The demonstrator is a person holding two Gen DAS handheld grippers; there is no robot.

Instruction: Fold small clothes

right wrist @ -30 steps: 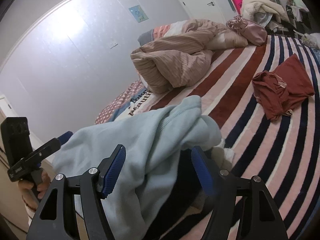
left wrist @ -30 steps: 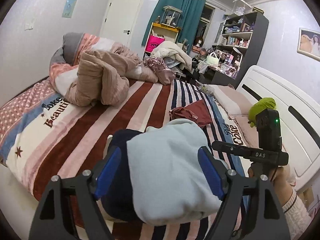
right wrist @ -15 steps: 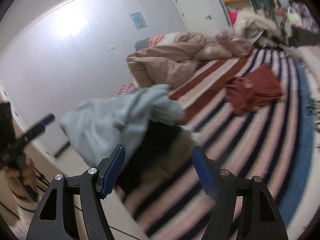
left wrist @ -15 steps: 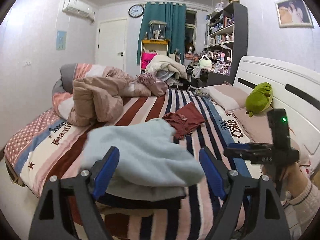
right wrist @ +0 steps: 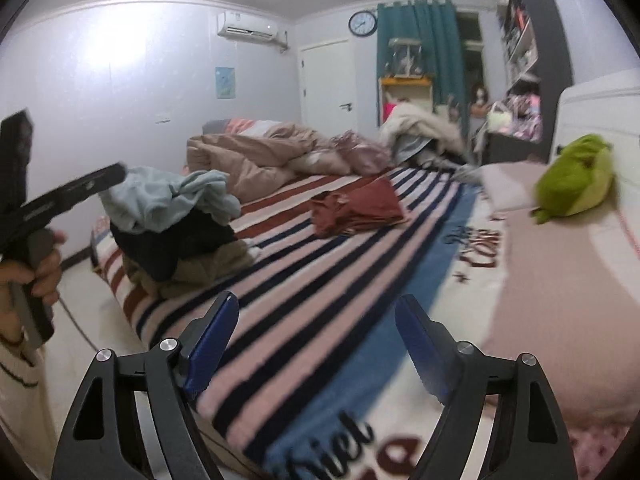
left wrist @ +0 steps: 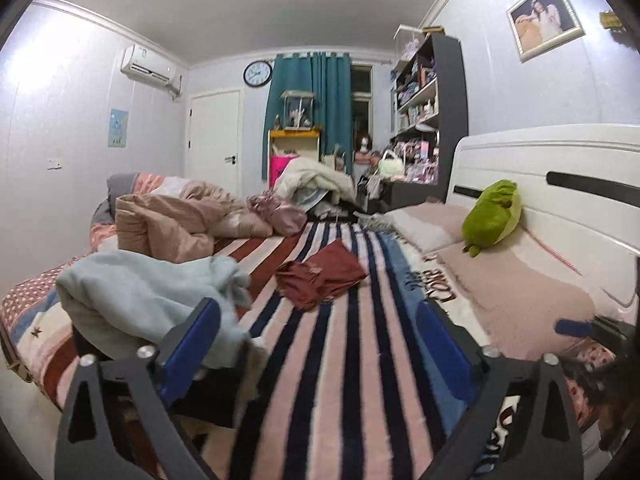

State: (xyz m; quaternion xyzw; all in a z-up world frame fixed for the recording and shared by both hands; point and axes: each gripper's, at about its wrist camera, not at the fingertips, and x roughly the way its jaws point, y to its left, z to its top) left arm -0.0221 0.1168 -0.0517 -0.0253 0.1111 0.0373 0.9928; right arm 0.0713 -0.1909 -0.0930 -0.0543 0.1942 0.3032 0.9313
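Left wrist view: my left claw point(left wrist: 316, 344) is spread wide, gripping nothing, above the striped blanket point(left wrist: 340, 380). Right wrist view: my right claw point(right wrist: 316, 344) is likewise spread and empty. A pile point(right wrist: 176, 232) of clothes sits at the bed's left edge, with a pale blue garment point(left wrist: 148, 300) on top of dark and tan pieces. A red garment point(left wrist: 320, 278) lies flat mid-bed, apart from the pile. A green plush point(left wrist: 494, 216) rests on the pillow point(left wrist: 516, 280) by the headboard.
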